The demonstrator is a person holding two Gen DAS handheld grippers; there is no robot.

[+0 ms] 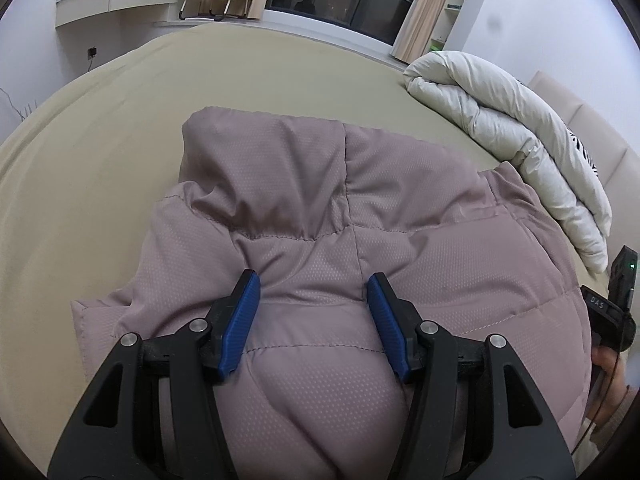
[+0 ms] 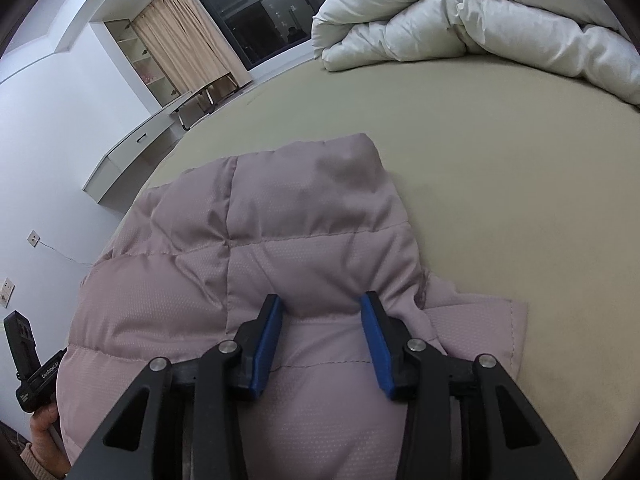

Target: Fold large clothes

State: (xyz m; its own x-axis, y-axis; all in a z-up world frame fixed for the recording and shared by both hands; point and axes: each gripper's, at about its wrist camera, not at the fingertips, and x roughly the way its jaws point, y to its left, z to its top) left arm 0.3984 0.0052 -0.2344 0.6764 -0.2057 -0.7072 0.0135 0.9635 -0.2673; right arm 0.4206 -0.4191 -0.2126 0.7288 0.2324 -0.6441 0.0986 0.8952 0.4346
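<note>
Left wrist view showed the jacket (image 1: 320,216) bunched on the near bed (image 1: 100,140), partly folded; squaring remained. Left gripper (image 1: 314,292) and right gripper (image 2: 322,312) pressed into it, fingers spread, pinching nothing.

White letters reading "DAS" stand on the black body of the right gripper (image 1: 608,312), seen at the right edge of the left wrist view. White lettering reading "GenRobot.AI" runs along the black body of the left gripper (image 2: 36,376), seen at the left edge of the right wrist view.
</note>
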